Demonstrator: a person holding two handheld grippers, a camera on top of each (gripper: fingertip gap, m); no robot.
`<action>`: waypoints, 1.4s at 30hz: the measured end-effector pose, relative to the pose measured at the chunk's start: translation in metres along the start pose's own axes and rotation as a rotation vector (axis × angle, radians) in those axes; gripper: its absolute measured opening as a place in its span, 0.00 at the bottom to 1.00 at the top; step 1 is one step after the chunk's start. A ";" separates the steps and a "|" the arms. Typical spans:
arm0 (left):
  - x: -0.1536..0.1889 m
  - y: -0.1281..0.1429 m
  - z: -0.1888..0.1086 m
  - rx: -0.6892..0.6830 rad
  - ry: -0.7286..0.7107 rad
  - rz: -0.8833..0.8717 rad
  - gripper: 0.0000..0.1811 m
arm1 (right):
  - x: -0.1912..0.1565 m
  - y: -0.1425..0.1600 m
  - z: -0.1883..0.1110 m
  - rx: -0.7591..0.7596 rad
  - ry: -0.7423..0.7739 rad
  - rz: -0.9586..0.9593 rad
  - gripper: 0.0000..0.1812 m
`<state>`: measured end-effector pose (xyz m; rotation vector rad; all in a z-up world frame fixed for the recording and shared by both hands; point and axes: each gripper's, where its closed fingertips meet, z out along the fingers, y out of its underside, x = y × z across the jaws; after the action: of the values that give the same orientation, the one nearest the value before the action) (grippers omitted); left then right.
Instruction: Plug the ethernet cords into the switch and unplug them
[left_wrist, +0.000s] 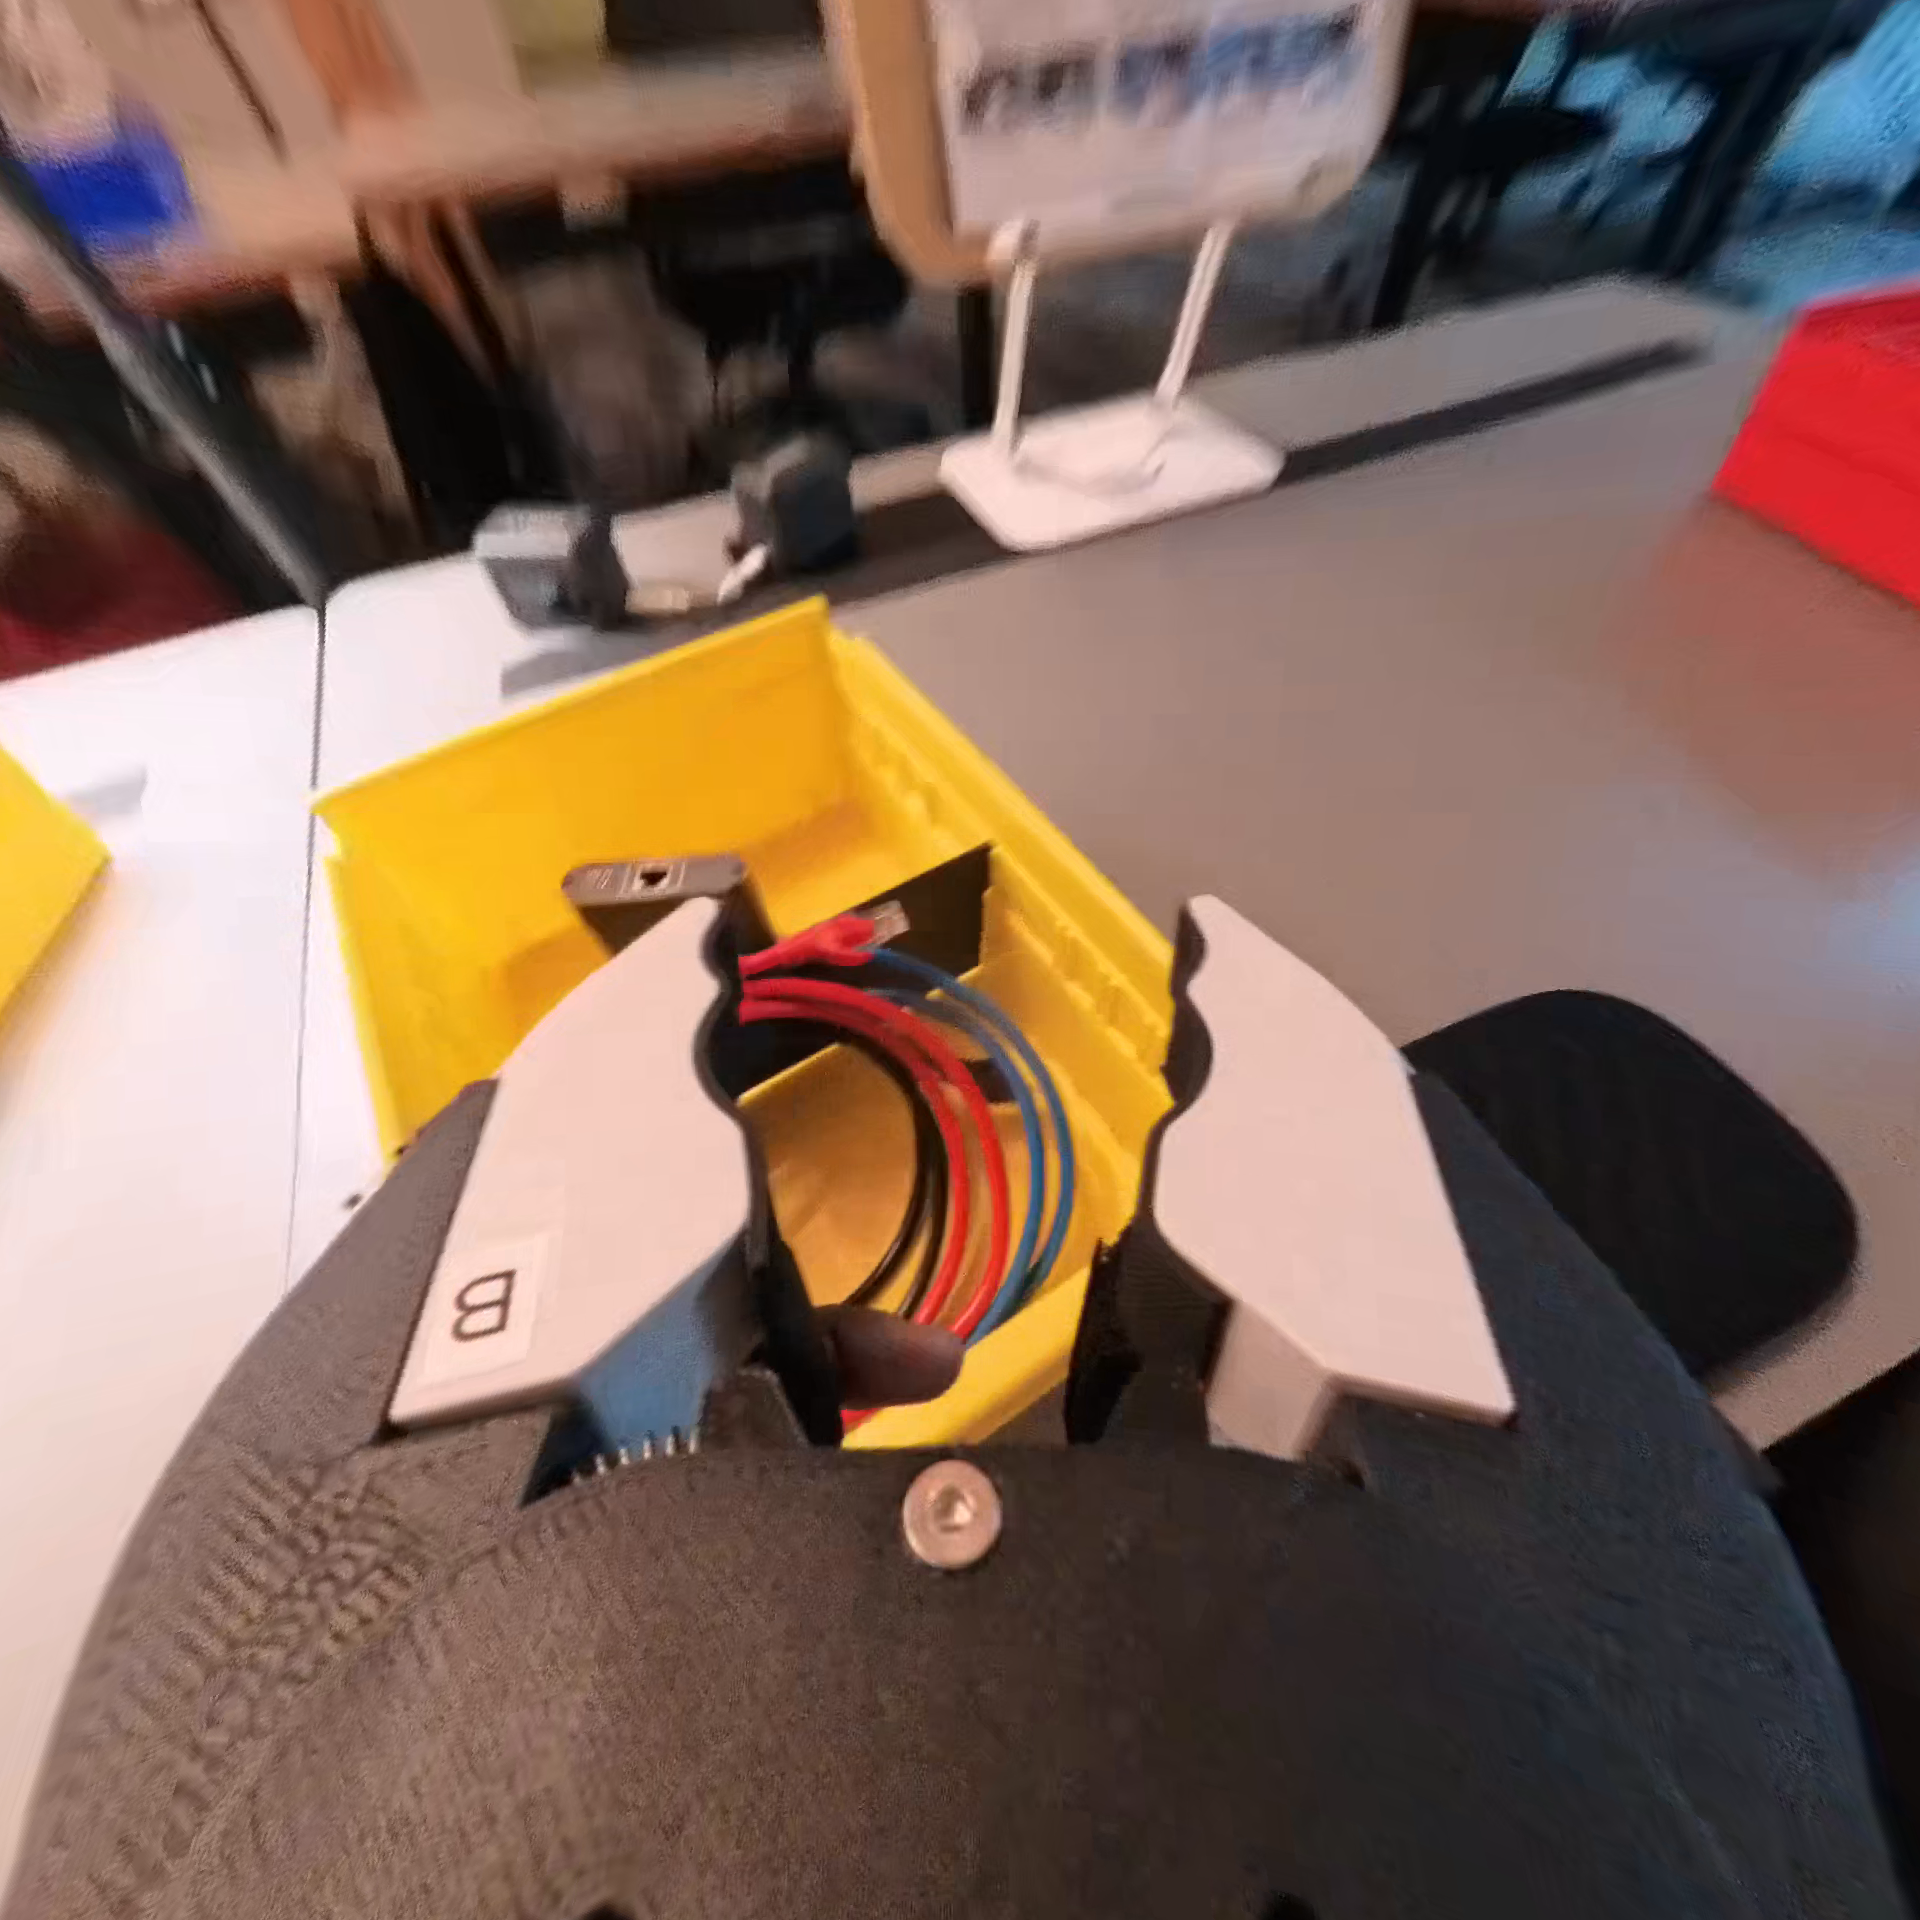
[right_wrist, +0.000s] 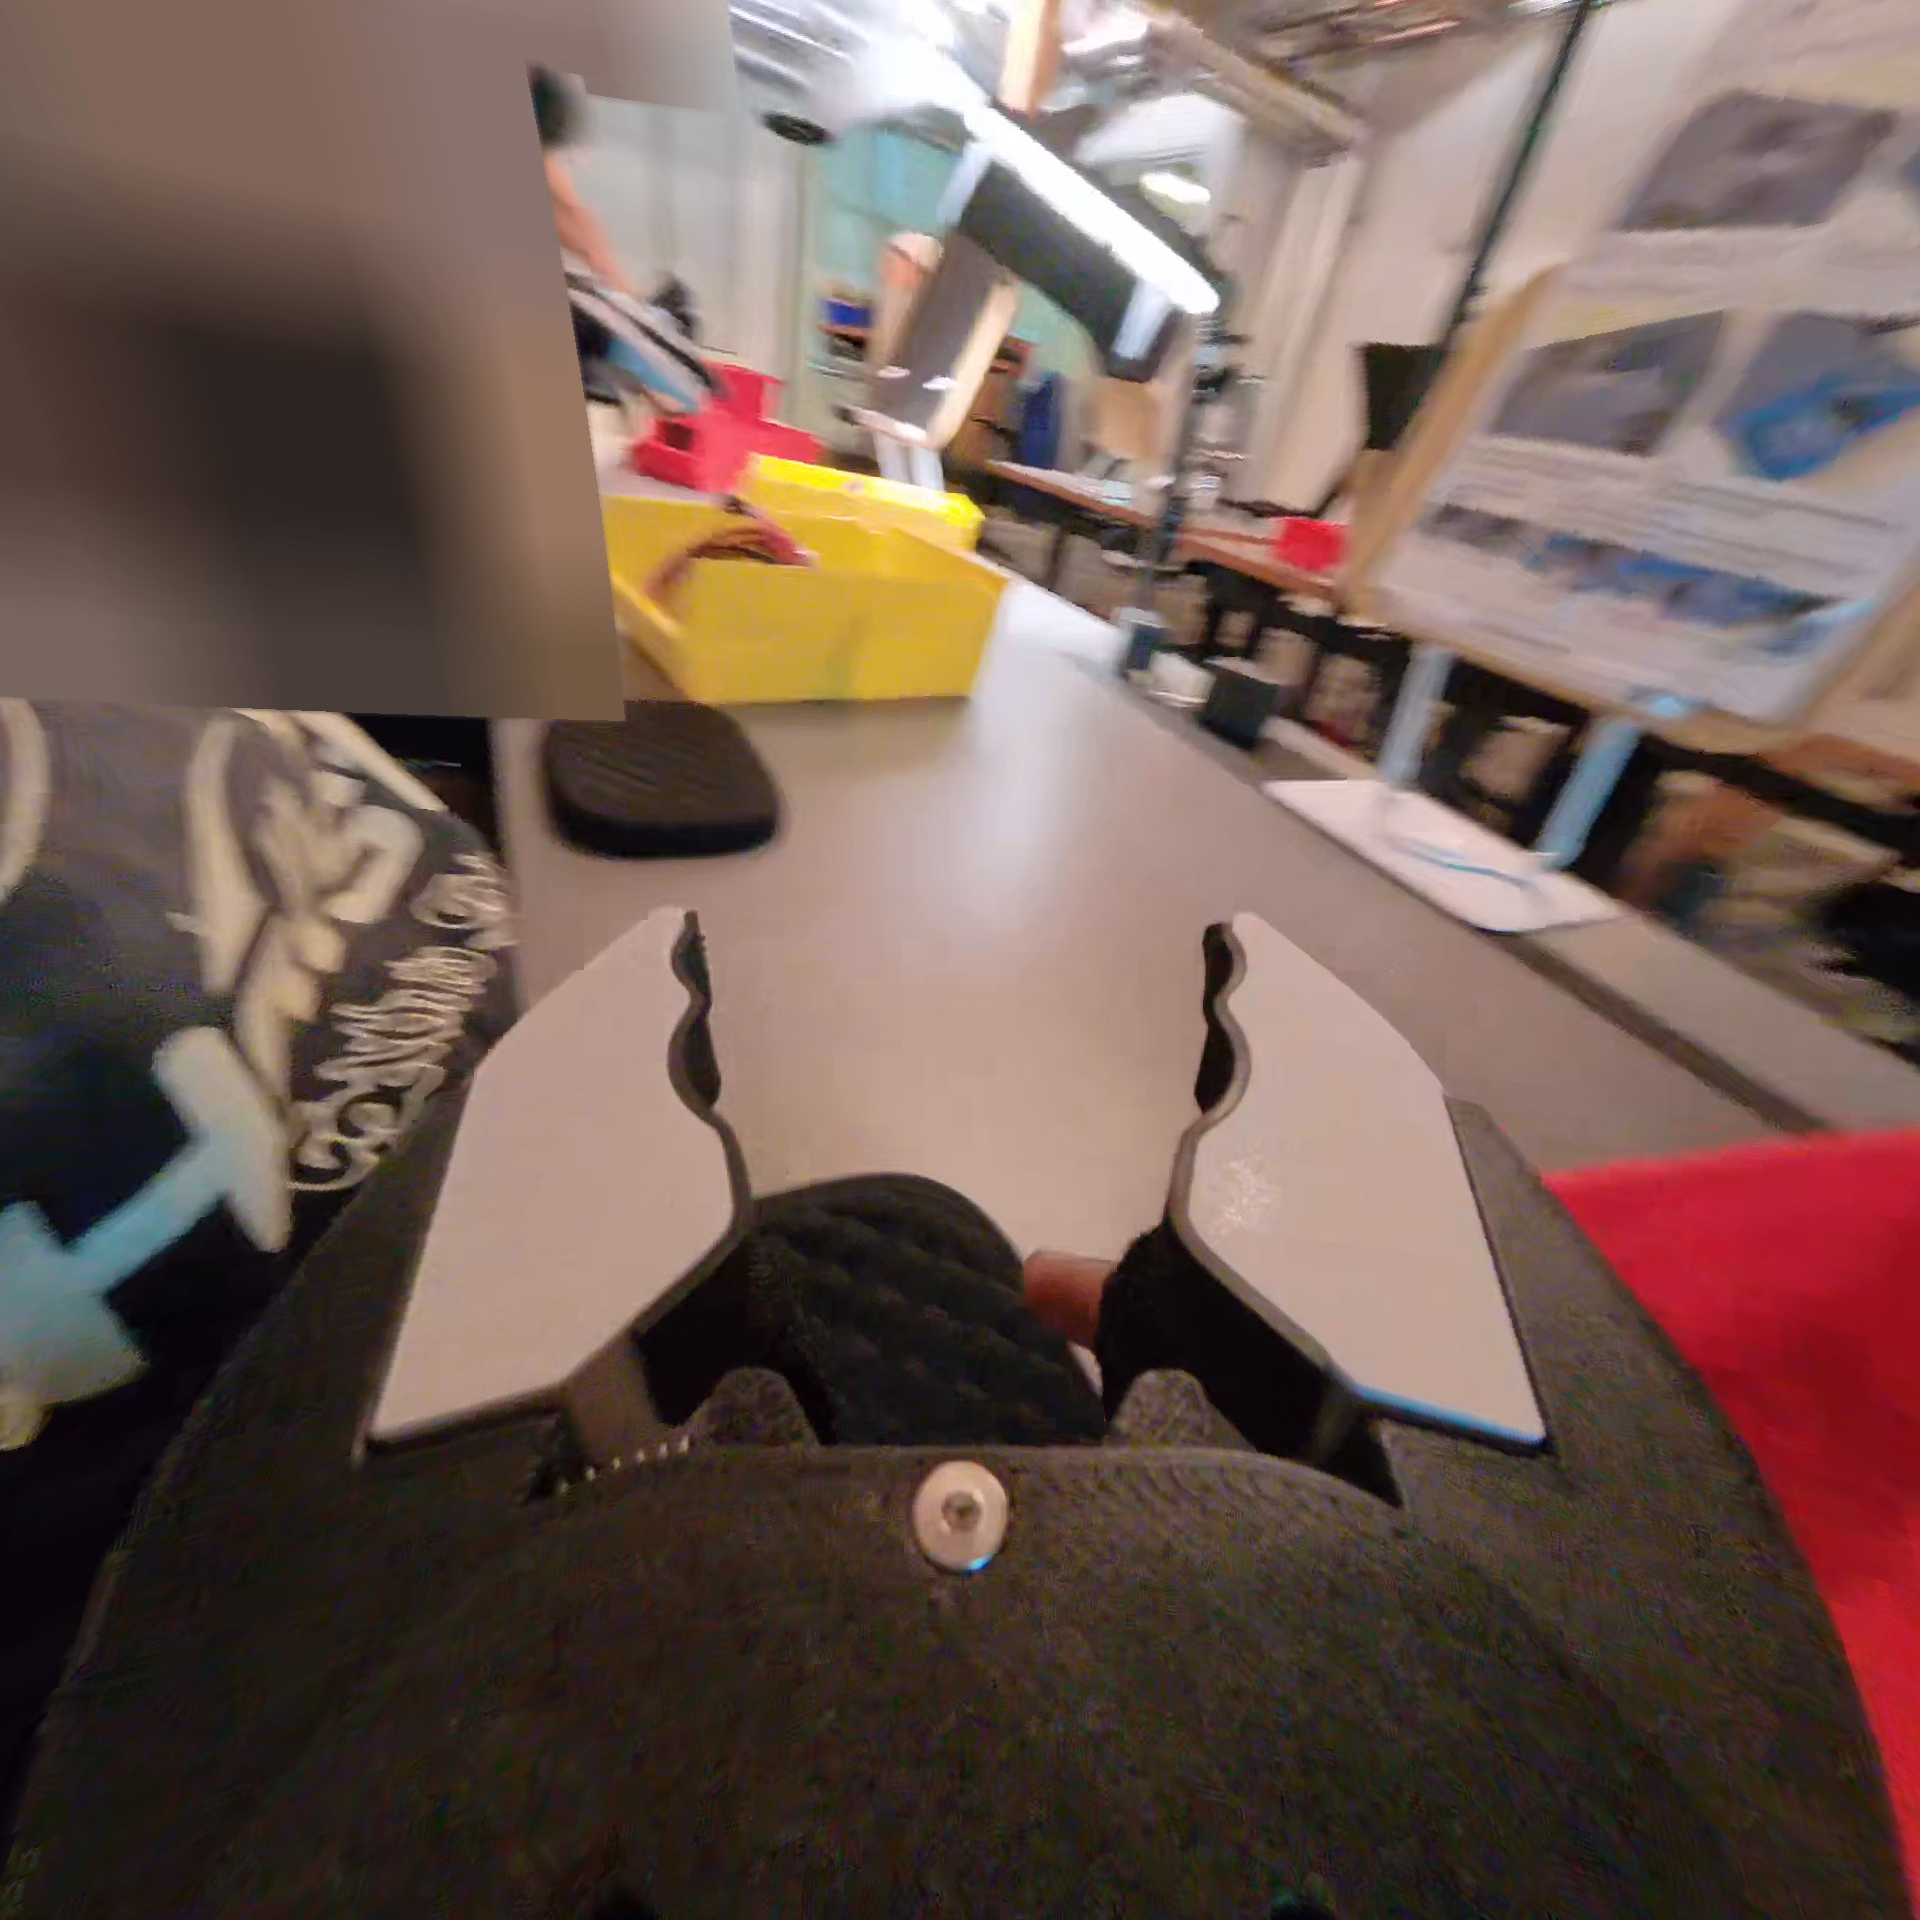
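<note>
Now, line by line:
Left gripper (left_wrist: 951, 951): its grey fingers are spread wide and hold nothing; it hangs over the near end of the yellow bin (left_wrist: 582, 821).
Yellow bin: directly ahead of and beneath the left fingers, with a black divider (left_wrist: 940, 909) crossing it just past the fingertips.
Ethernet cords (left_wrist: 987, 1132): a coiled bundle of red, blue and black cords lies in the bin's near compartment, seen in the gap between the left fingers; one red-booted plug (left_wrist: 836, 940) rests up against the divider.
Switch (left_wrist: 655, 883): a small dark box standing in the far compartment, just beyond the left finger's tip; one port shows on its top face, and no cord is in that port.
Black pad (left_wrist: 1621, 1174): on the grey table (left_wrist: 1403, 727), to the right of the left gripper.
Right gripper (right_wrist: 951, 951): fingers equally wide apart and empty, held above bare grey table (right_wrist: 987, 883).
Far off from the right gripper: the yellow bin (right_wrist: 831, 634) sits ahead and to its left, well apart, with what looks like the cord bundle (right_wrist: 727, 551) inside; motion blur makes that uncertain.
Red surface (right_wrist: 1766, 1351): beside the right gripper's right finger.
</note>
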<state>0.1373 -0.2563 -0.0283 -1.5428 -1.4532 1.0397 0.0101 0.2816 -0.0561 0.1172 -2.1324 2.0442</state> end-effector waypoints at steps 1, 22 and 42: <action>-0.011 0.000 0.011 -0.096 -0.023 0.011 0.49 | -0.010 0.005 0.012 0.004 -0.069 0.038 0.52; -0.128 0.111 0.167 -1.157 -0.055 -0.102 0.61 | -0.028 0.054 0.068 -0.092 -0.186 0.118 0.42; -0.108 0.033 0.155 -0.814 -0.052 0.066 0.52 | -0.026 0.062 0.071 -0.124 -0.171 0.108 0.39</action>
<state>0.0039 -0.3670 -0.1110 -2.1296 -2.0118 0.5255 0.0181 0.2122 -0.1244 0.1690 -2.4116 2.0187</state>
